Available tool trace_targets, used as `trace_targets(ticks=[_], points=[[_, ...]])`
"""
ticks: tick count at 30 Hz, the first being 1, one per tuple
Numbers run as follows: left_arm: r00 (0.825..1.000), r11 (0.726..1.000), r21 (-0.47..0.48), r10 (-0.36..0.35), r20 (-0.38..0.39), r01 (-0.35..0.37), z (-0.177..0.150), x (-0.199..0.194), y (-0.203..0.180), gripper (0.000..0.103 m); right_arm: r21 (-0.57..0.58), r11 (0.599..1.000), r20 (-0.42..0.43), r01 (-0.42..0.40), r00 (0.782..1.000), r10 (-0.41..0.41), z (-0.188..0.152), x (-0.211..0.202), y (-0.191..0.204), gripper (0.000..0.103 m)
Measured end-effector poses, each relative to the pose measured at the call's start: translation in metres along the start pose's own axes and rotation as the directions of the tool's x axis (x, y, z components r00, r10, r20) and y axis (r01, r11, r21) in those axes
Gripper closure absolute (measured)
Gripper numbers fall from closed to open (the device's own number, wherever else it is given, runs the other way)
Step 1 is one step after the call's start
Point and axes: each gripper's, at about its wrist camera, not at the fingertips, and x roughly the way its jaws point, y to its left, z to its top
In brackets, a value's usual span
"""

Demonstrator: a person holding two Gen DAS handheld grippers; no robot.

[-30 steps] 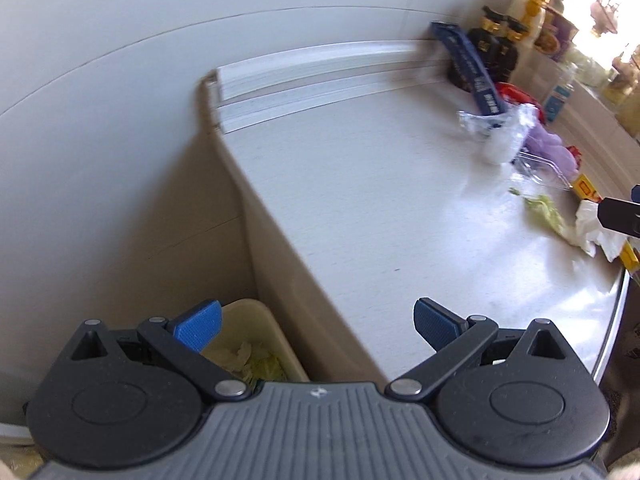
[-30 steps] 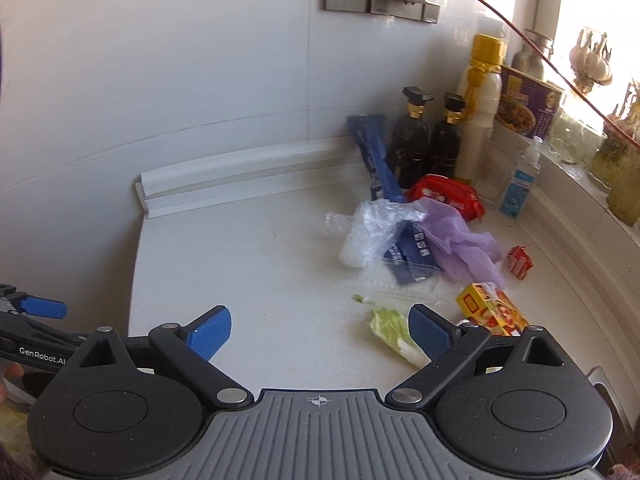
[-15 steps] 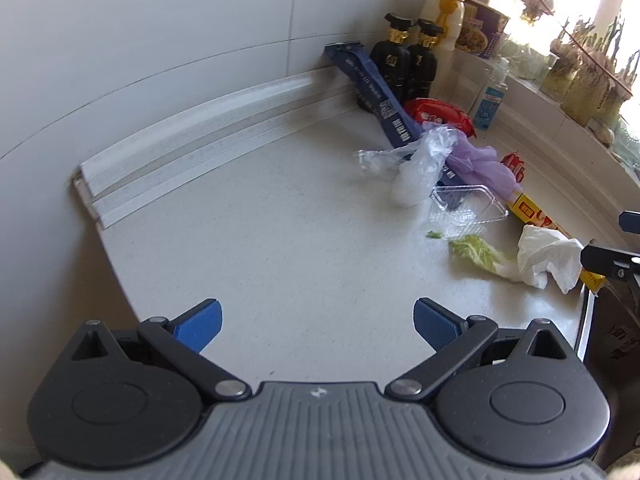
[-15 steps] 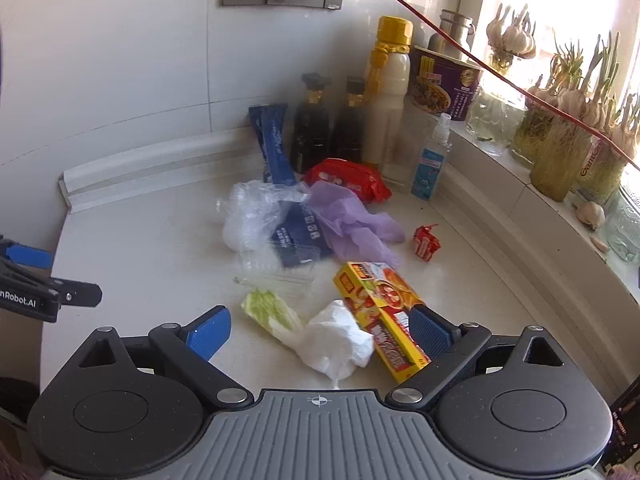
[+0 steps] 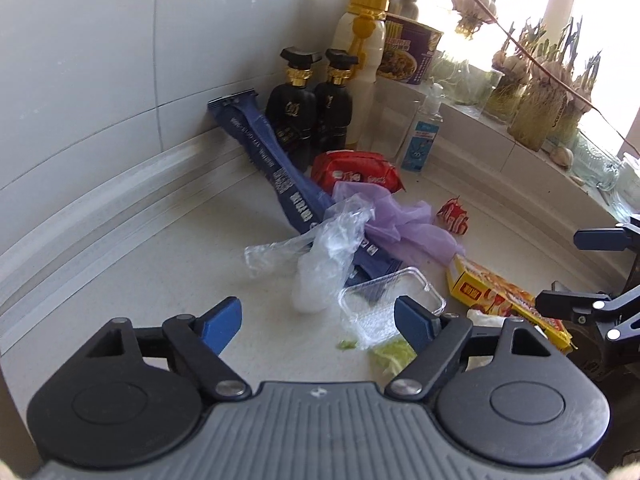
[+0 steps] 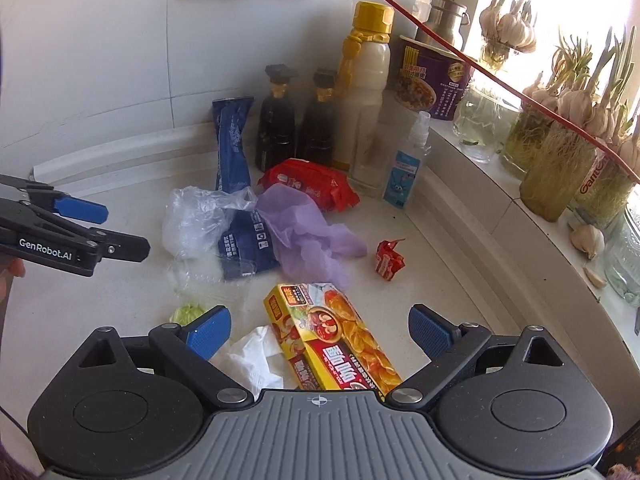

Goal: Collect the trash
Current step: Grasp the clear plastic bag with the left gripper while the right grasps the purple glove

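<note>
The left gripper hangs over the white counter with its blue pads spread; the jaws have just been closing a little, and nothing is pinched between them. Just past its right pad sits a clear plastic tray, touching a crumpled clear plastic bag, with scraps of green leaf below it.

The right gripper is spread wide and empty. Between and below its pads lies a yellow food box, long axis running from upper left, near the trash pile, down to the lower right under the gripper body. A crumpled white tissue touches the box's left side, beside the left pad.

Farther out, a long blue packet leans with its top end against the wall and its lower end toward the grippers, partly under a purple plastic bag. A small red wrapper lies apart to the right, and a red pouch sits before two dark bottles, possibly touching them.

A second ago the left camera looked over the counter's edge at a bin with green scraps; now it faces the trash pile. The right gripper, then back from the pile with only the leaf between its pads, is now over the box.
</note>
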Motion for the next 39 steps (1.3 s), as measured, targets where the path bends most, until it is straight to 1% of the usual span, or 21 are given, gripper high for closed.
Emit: trace_targets(ticks=[2,6,10,13,17,19,20,22,23,25,28,29,32,35,36,37,39], points=[[1.000,1.000,0.018,-0.021,0.008,0.021,0.005,0.007,-0.005,0.027,0.010,1.000,0.001,-0.016,1.000,0.016,0.005,0.008,-0.005,0.006],[0.999,0.998,0.036,-0.048,0.016,0.048,0.014,0.021,-0.009,0.038,0.027,0.999,-0.001,-0.042,0.999,0.042,0.017,0.030,-0.015,0.006],[0.997,0.998,0.014,-0.066,0.026,0.066,0.021,0.032,-0.008,0.049,0.035,0.997,0.001,-0.064,0.998,0.064,0.030,0.051,-0.021,0.008],[0.997,0.998,-0.001,-0.068,0.031,0.068,0.024,0.038,-0.007,0.056,0.072,0.994,-0.005,-0.087,0.996,0.088,0.038,0.070,-0.027,0.009],[0.998,0.998,-0.025,-0.062,0.023,0.062,0.026,0.045,-0.004,0.064,0.134,0.984,-0.021,-0.119,0.992,0.123,0.047,0.093,-0.034,0.016],[0.998,0.998,-0.038,-0.052,0.019,0.053,0.026,0.047,-0.002,0.072,0.162,0.979,-0.032,-0.127,0.991,0.133,0.049,0.104,-0.037,0.023],[0.999,0.998,-0.043,-0.048,0.018,0.049,0.026,0.048,-0.001,0.074,0.173,0.976,-0.037,-0.130,0.990,0.138,0.050,0.108,-0.037,0.024],[0.999,0.998,-0.053,-0.042,0.017,0.043,0.026,0.048,0.001,0.081,0.190,0.972,-0.045,-0.138,0.988,0.149,0.051,0.116,-0.037,0.032],[0.999,0.998,-0.055,-0.039,0.016,0.040,0.027,0.048,0.002,0.083,0.197,0.970,-0.052,-0.142,0.987,0.155,0.052,0.120,-0.037,0.035],[0.999,0.998,-0.059,-0.033,0.015,0.034,0.027,0.047,0.005,0.087,0.212,0.967,-0.065,-0.145,0.985,0.162,0.052,0.128,-0.037,0.048],[0.999,0.997,-0.071,-0.030,0.018,0.031,0.028,0.044,0.008,0.089,0.231,0.963,-0.083,-0.139,0.983,0.162,0.050,0.138,-0.037,0.060],[0.999,0.997,-0.074,-0.031,0.019,0.032,0.028,0.044,0.009,0.089,0.237,0.962,-0.088,-0.135,0.983,0.160,0.050,0.141,-0.036,0.061],[0.999,0.997,-0.074,-0.027,0.022,0.028,0.029,0.041,0.010,0.091,0.250,0.960,-0.093,-0.125,0.984,0.152,0.049,0.148,-0.036,0.069],[0.999,0.997,-0.079,-0.023,0.024,0.025,0.029,0.038,0.012,0.092,0.258,0.959,-0.098,-0.117,0.984,0.146,0.048,0.154,-0.036,0.082],[0.999,0.996,-0.081,-0.021,0.024,0.023,0.029,0.036,0.012,0.092,0.261,0.959,-0.098,-0.112,0.985,0.142,0.048,0.155,-0.036,0.088],[1.000,0.996,-0.085,-0.019,0.025,0.021,0.029,0.035,0.013,0.092,0.263,0.959,-0.097,-0.109,0.986,0.139,0.048,0.155,-0.036,0.091],[0.999,0.996,-0.088,-0.014,0.029,0.017,0.030,0.031,0.015,0.092,0.271,0.956,-0.089,-0.111,0.986,0.140,0.048,0.152,-0.037,0.094]])
